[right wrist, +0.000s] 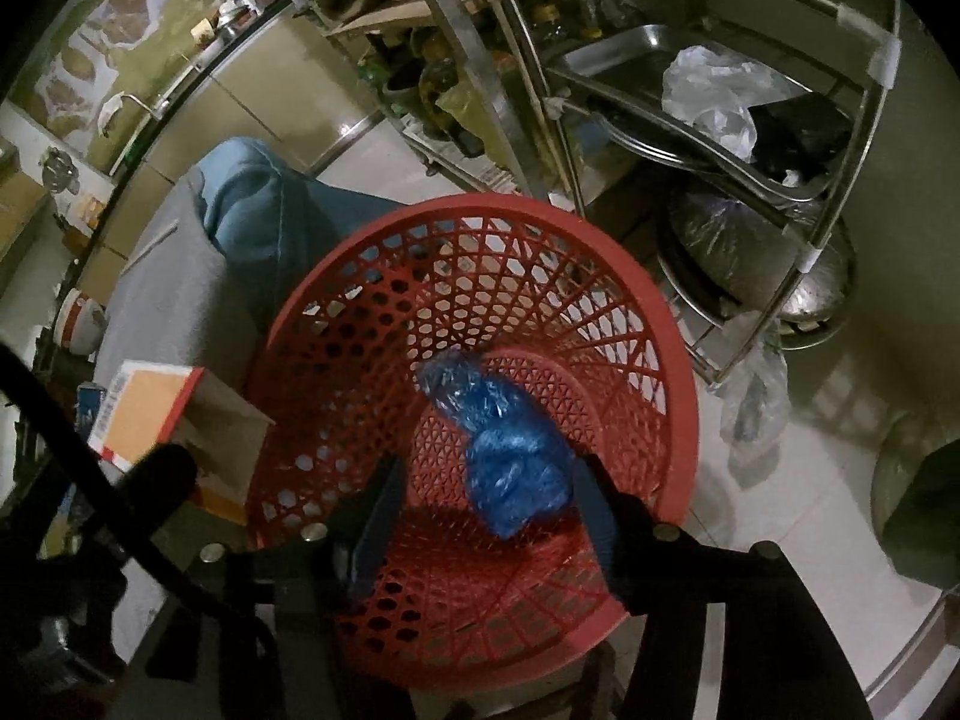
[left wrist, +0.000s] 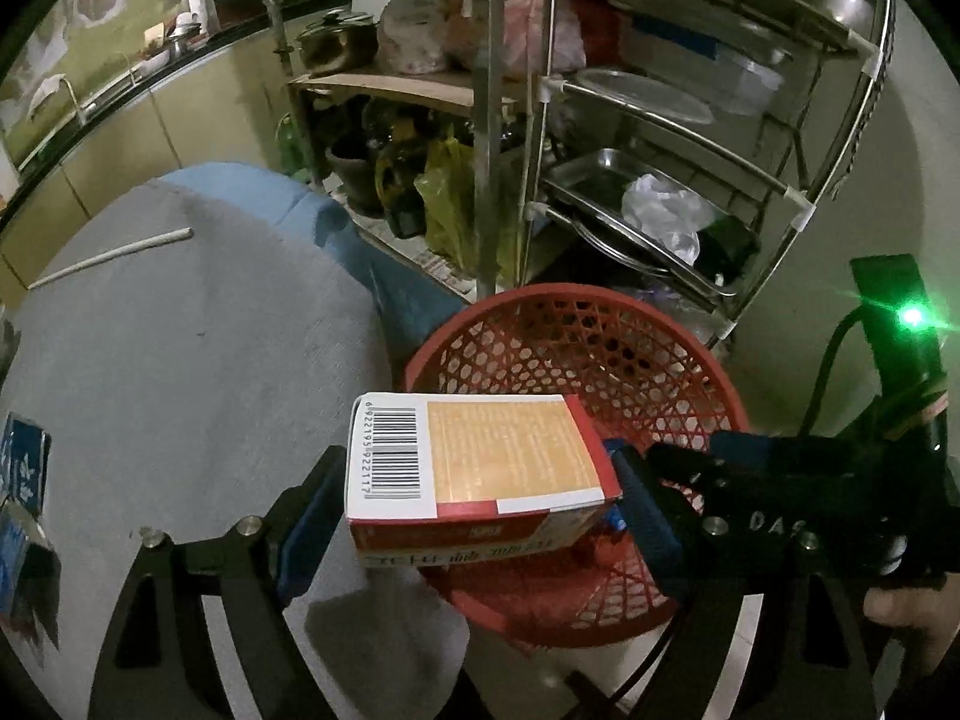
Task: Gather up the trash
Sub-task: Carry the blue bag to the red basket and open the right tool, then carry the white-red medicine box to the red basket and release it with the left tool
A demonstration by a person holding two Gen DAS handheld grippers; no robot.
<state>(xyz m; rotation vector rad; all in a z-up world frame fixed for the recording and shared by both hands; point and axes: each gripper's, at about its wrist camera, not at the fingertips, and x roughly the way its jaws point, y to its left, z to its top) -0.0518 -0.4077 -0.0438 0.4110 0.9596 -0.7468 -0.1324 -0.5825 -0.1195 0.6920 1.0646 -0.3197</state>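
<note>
My left gripper (left wrist: 474, 498) is shut on a red and white cardboard box (left wrist: 474, 468) with a barcode, held over the near rim of a red mesh basket (left wrist: 600, 330). The box also shows in the right wrist view (right wrist: 144, 414). My right gripper (right wrist: 486, 504) is open above the basket (right wrist: 372, 276). A crumpled blue plastic wrapper (right wrist: 504, 450) is between its fingers, touching the right one; I cannot tell whether it is falling or lying in the basket.
A grey-covered table (left wrist: 180, 372) with a white stick (left wrist: 114, 255) lies left of the basket. Blue items (left wrist: 24, 480) sit at its left edge. A steel rack (left wrist: 660, 138) with trays, pots and bags stands behind the basket.
</note>
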